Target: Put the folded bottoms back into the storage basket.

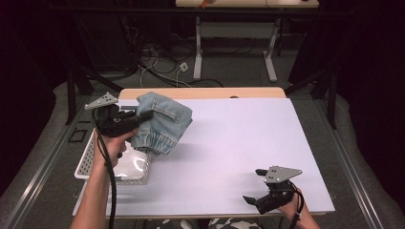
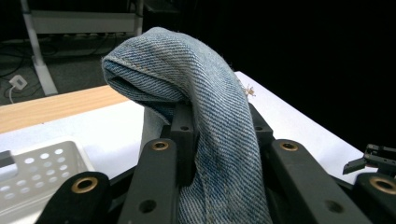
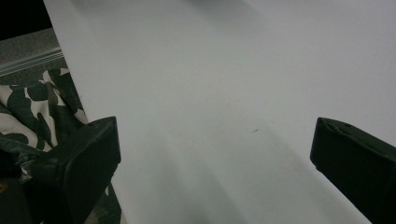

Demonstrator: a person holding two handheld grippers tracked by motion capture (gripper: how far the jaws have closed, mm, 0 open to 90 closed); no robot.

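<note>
Sitting at the table's left edge is a white basket (image 1: 87,161) with holes. Above it, the left gripper (image 1: 143,116) is clenched on a bunched blue denim garment (image 1: 162,121), held up. The white table (image 1: 239,143) is wide and bare to the released right gripper (image 1: 255,186), by the near edge.

The left black two-jaw tool (image 1: 143,117) is raised at the far left of the desk, held by the left hand (image 1: 111,145), forearm reaching up from below; its jaws are clamped on blue denim cloth (image 2: 219,140); the right black tool (image 1: 255,186) sits low near the front right edge, jaws spread wide, gripped by the right hand (image 1: 292,207).
</note>
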